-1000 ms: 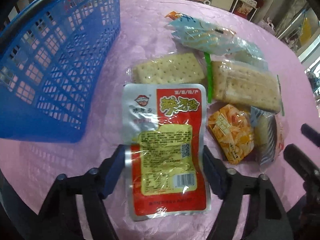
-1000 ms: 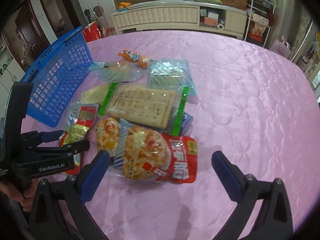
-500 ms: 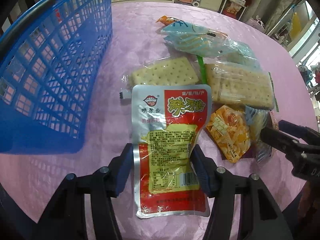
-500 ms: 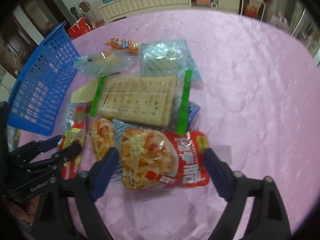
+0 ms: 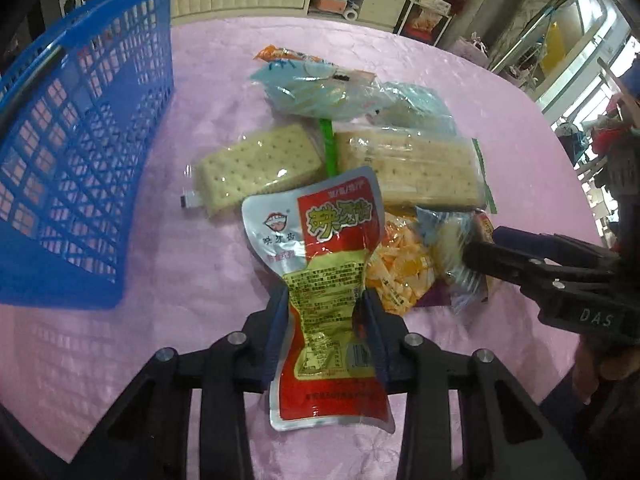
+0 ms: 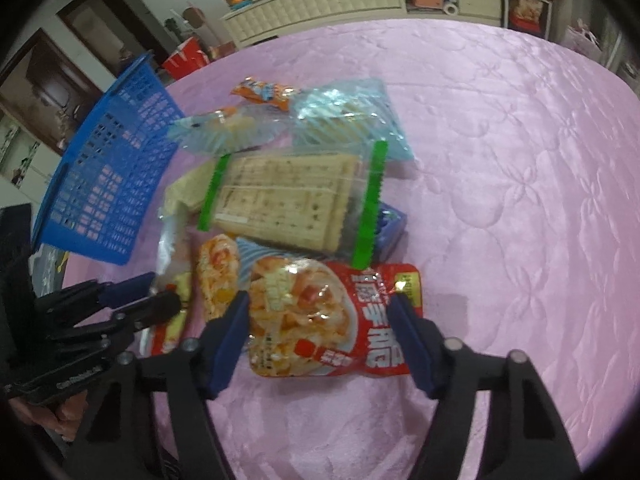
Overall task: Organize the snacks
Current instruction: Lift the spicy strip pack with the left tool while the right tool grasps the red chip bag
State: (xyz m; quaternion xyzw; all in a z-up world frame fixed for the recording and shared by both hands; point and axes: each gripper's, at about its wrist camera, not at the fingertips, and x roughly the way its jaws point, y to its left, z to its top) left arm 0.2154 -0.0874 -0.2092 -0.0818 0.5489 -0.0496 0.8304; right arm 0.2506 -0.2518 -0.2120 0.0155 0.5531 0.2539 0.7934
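Pink tablecloth [image 6: 500, 168] lies bare right of the snack pile [image 6: 292, 200].

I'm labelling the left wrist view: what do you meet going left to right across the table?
Blue basket → clear-wrapped cracker pack → silver-and-red snack pouch pinched in the left gripper → orange snack bag → right gripper.

Silver-red pouch [image 5: 320, 280]: pinched at its middle, crumpled, upper end lifted.
Red chip bag [image 6: 332, 320]: flat on pink counter [image 6: 500, 160].
Cracker packs [image 6: 288, 204]: behind, overlapping.
Blue basket [image 5: 76, 140]: left, tilted.
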